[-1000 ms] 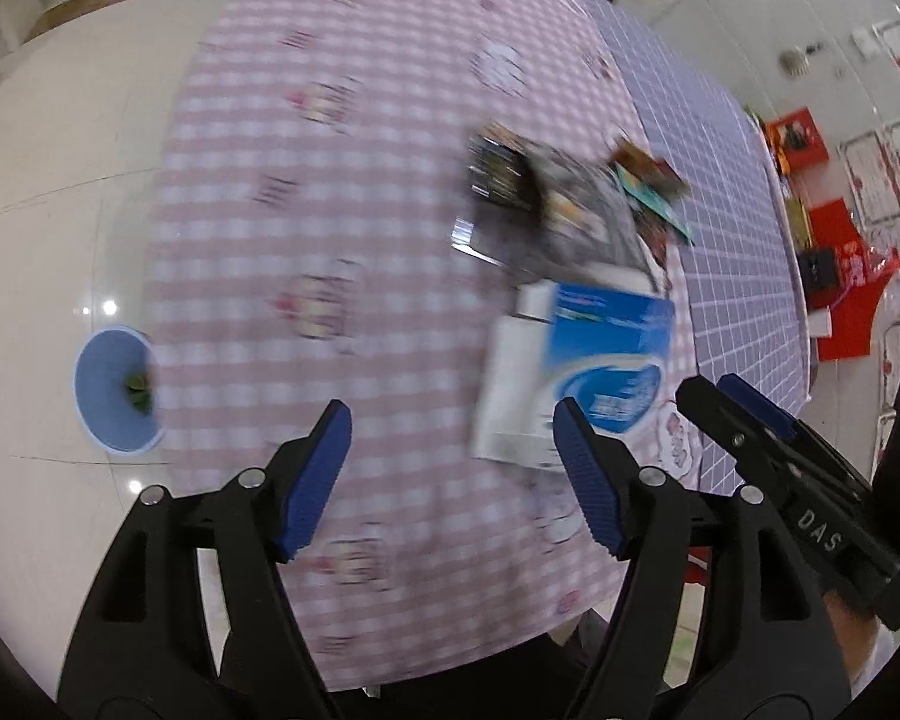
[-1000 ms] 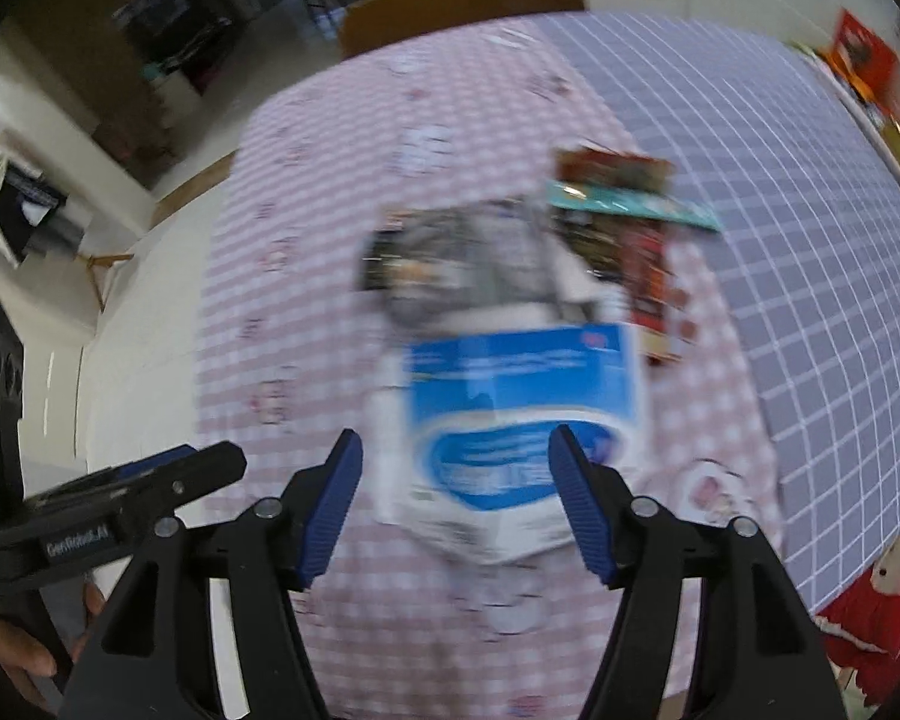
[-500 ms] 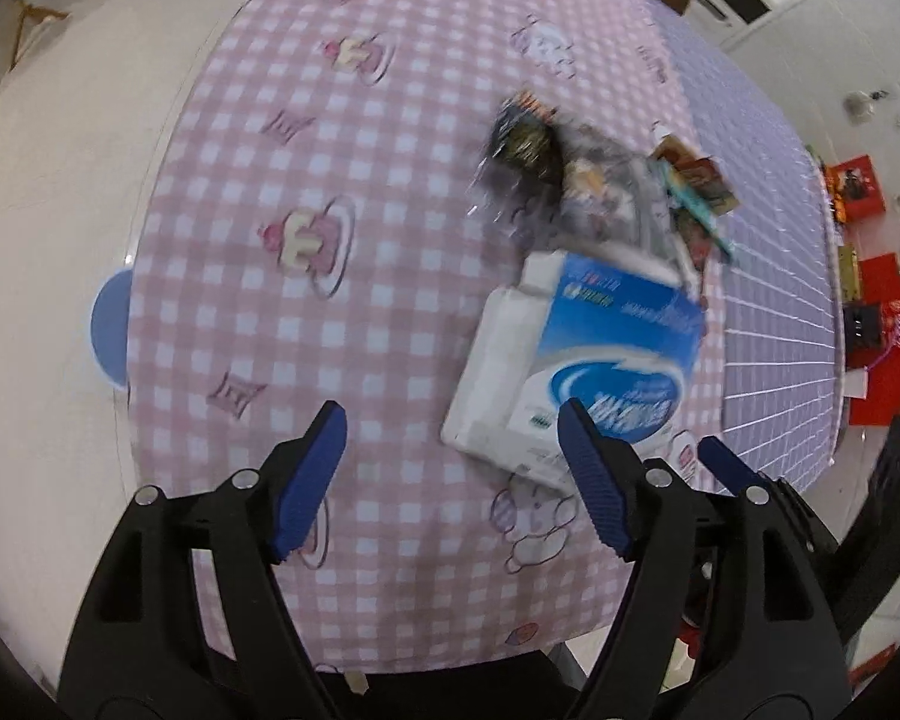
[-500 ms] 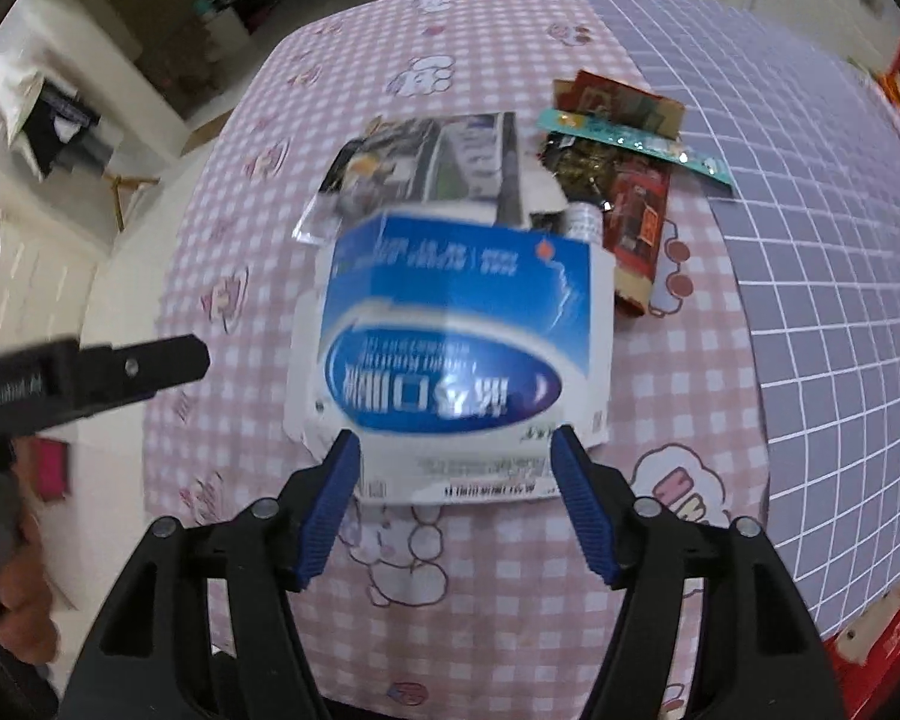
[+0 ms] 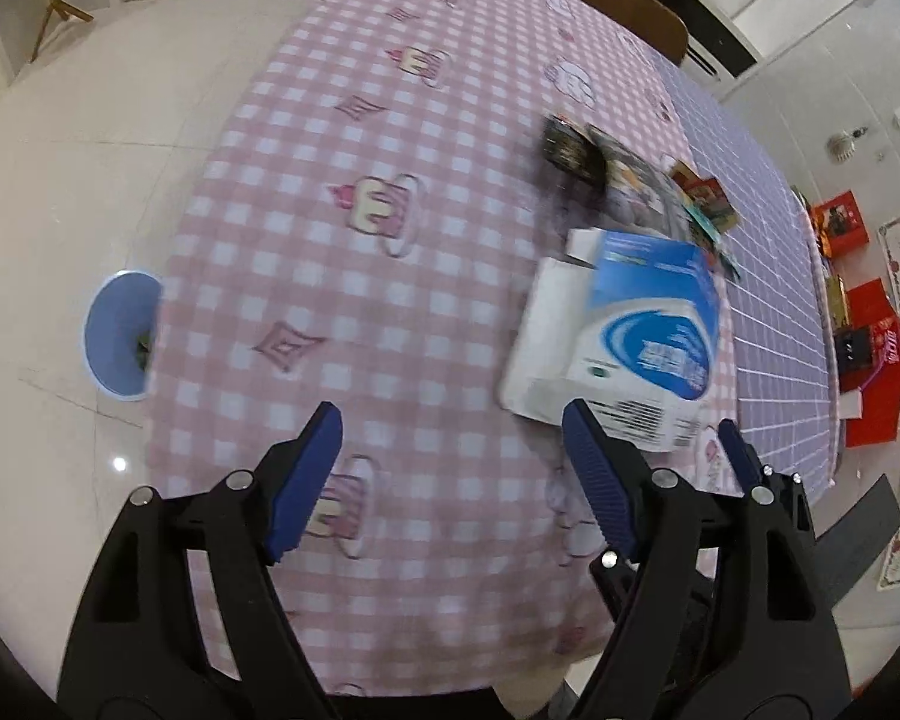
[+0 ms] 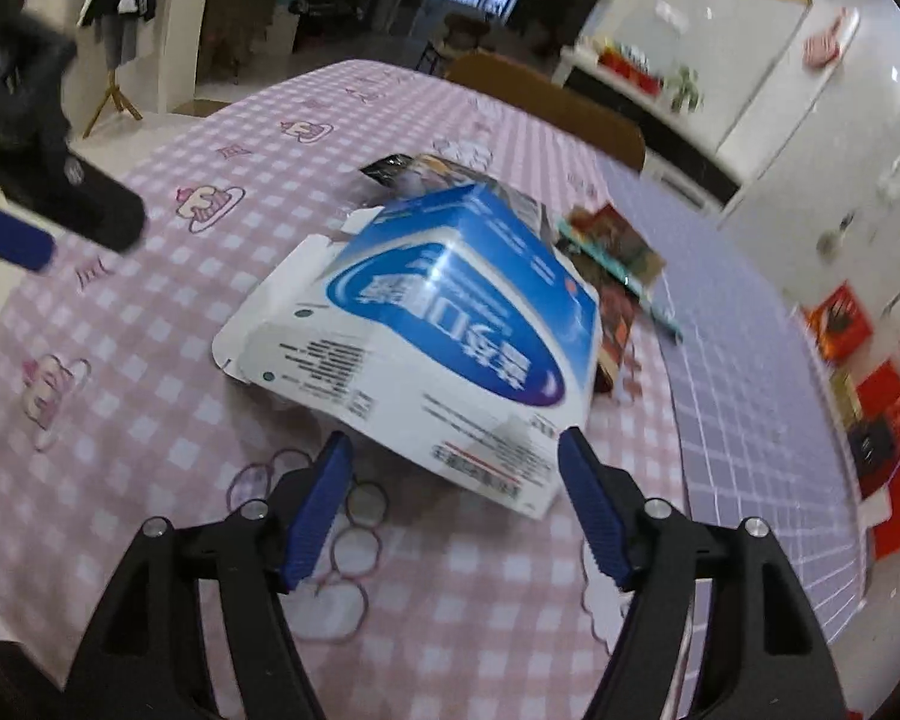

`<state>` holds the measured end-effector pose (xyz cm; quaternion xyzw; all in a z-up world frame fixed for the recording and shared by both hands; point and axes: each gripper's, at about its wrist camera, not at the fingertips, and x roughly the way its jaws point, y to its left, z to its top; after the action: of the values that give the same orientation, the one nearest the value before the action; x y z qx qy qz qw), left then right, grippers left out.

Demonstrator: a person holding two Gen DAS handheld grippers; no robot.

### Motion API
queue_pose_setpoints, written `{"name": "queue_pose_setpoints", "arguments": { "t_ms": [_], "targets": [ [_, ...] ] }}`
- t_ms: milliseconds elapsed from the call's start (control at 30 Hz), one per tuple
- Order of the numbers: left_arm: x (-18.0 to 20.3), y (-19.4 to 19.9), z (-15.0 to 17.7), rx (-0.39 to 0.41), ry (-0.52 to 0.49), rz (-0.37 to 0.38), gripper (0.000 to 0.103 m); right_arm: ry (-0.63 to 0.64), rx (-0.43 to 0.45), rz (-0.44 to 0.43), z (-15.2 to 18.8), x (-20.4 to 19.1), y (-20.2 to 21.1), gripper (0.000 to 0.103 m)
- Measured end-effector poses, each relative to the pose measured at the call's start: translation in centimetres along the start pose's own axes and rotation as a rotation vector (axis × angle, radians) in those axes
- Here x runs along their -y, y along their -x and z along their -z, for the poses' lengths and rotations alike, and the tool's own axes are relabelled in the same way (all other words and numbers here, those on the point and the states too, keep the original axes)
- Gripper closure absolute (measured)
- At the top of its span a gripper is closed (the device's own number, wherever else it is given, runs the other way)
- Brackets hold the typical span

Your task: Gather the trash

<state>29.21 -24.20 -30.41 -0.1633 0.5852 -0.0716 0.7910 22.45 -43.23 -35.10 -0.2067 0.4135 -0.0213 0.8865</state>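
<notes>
While both grippers gape empty, pink checked tablecloth (image 5: 426, 276) meets lilac grid cloth (image 6: 744, 396) above white floor tiles (image 5: 90, 180).

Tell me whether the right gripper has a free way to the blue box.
Probably yes. The right gripper is open and points straight at the blue box, whose near edge lies just ahead of its fingertips. Nothing lies between them; the wrappers sit behind the box, and the left gripper is off to the side.

Carton (image 6: 450, 324) – glossy printed cardboard; tablecloth (image 5: 390, 276) – smooth checked sheet; wrappers (image 6: 615, 252) – shiny foil-like plastic; floor (image 5: 90, 138) – polished, reflective tile; gripper pads (image 6: 315, 510) – ribbed blue
</notes>
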Motion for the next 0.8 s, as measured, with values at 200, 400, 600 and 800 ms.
{"name": "queue_pose_setpoints", "arguments": {
  "t_ms": [200,400,600,800],
  "targets": [
    [-1.9,-0.4,0.2,0.024,0.014,-0.021,0.027,0.037,0.111,0.114,-0.9,-1.0,-1.3,0.032],
    [-1.1,0.4,-1.1,0.050,0.026,-0.005,0.027,0.010,0.145,0.085,-4.5,1.6,-0.3,0.077],
    [2.1,1.4,-3.6,0.082,0.013,0.036,0.027,-0.117,0.157,0.037,-8.0,7.4,2.9,0.099],
    [5.8,-0.6,-6.9,0.071,0.008,0.102,0.027,-0.369,0.118,-0.058,-10.7,15.1,3.1,0.099]
  ]
}}
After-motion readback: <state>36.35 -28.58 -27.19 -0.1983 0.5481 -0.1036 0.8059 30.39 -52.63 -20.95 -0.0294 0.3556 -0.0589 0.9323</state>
